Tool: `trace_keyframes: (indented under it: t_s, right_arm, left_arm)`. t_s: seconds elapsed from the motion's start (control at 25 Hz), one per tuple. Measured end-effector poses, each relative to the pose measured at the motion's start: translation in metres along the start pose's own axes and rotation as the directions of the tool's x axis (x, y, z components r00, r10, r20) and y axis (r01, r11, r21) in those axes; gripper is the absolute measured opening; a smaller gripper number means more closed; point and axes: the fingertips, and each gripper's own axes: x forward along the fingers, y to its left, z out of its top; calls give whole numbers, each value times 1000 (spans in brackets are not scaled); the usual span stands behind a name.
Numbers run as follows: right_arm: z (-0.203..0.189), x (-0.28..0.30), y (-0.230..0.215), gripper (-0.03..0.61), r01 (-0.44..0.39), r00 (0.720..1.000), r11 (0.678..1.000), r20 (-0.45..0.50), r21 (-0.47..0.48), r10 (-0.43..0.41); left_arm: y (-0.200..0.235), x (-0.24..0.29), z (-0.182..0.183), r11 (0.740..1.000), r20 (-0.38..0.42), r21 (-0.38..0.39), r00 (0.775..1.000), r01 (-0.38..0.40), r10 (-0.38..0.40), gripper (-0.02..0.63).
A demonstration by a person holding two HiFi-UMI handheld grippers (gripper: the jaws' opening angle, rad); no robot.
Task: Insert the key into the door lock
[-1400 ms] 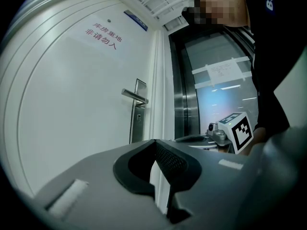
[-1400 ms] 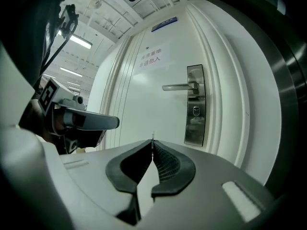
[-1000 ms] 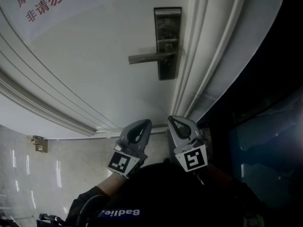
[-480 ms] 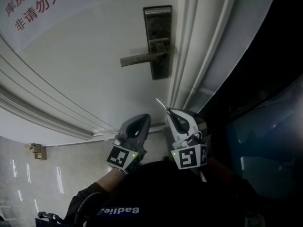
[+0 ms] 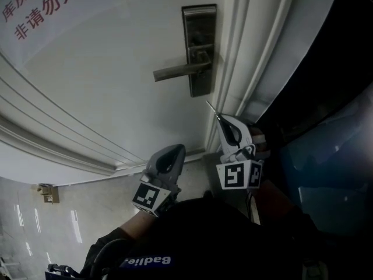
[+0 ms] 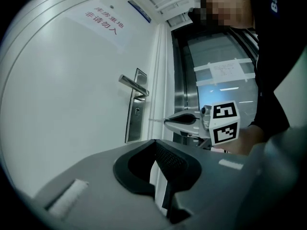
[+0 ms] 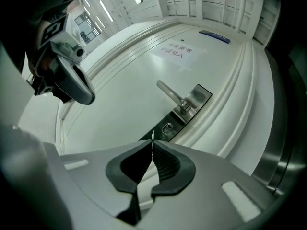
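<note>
A steel lock plate (image 5: 199,48) with a lever handle (image 5: 179,70) sits on the white door (image 5: 116,80). My right gripper (image 5: 221,119) is shut on a thin key (image 5: 211,108), whose blade sticks out towards the plate's lower end, apart from it. In the right gripper view the key (image 7: 152,138) points just left of the keyhole (image 7: 167,127), below the lever handle (image 7: 171,93). My left gripper (image 5: 177,150) hangs lower and to the left, shut with nothing in it. The left gripper view shows the right gripper (image 6: 169,122), the key (image 6: 156,120) and the lock plate (image 6: 134,109).
A white door frame (image 5: 245,69) runs beside the lock on the right, with a dark glass panel (image 5: 326,156) past it. A paper notice with red characters (image 5: 41,7) is stuck on the door at the upper left. A small doorstop (image 5: 48,193) sits on the tiled floor.
My right gripper has risen towards the lock plate and rolled, and the key blade now shows past its tips. The left gripper has stayed where it was.
</note>
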Motion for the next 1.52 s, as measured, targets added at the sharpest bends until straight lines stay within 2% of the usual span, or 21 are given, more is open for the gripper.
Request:
trace_keyframes:
  t_s: [0.28, 0.56, 1.24, 1.4, 1.52]
  right_arm:
    - [4, 23, -23, 12, 63, 995, 992, -64, -106, -70]
    - [6, 34, -25, 14, 63, 992, 990, -98, -128, -76]
    - [18, 48, -33, 12, 81, 988, 969, -107, -232, -108]
    - [21, 48, -38, 12, 87, 987, 954, -108, -287, -123]
    - [23, 49, -40, 12, 99, 983, 925, -110, -368, -149]
  left_arm:
    - [9, -18, -2, 1000, 10, -11, 1000, -11, 11, 15]
    - [15, -30, -1, 1000, 11, -7, 1000, -23, 23, 15]
    - [18, -35, -1, 1000, 4, -3, 1000, -18, 18, 15]
    - [20, -36, -1, 1000, 7, -2, 1000, -25, 25, 15]
    - [20, -36, 0, 1000, 7, -1, 1000, -28, 28, 15]
